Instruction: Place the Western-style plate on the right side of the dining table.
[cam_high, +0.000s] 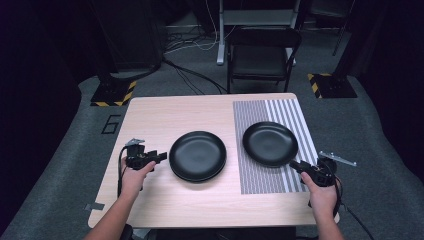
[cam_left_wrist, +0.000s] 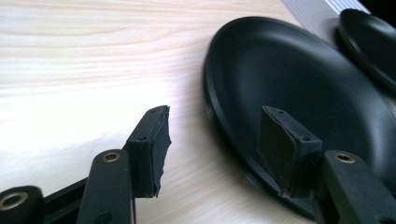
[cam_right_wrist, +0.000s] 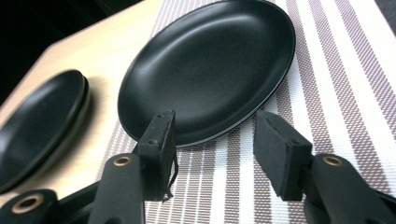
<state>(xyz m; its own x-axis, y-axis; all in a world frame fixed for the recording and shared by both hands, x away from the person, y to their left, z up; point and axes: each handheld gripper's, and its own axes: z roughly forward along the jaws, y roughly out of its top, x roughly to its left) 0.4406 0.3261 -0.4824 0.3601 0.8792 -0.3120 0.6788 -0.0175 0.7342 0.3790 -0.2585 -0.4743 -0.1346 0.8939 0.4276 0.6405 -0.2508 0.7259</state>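
Left claw (cam_high: 161, 156) sat released at the left rim of the stacked plates (cam_high: 197, 156) mid-frame, probably lining up a grab. Right claw (cam_high: 296, 166) was released too, just off the single plate (cam_high: 270, 143) on the striped mat (cam_high: 300, 117).

wooden table (cam_high: 160, 115) bears a striped mat (cam_high: 260, 182) and perhaps two stacked black plates (cam_high: 197, 156)

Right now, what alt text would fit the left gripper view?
A stack of black plates sits on a light wooden table, its near rim between the open left gripper fingers, which do not press on it. A second black plate lies on a striped mat at the upper right.
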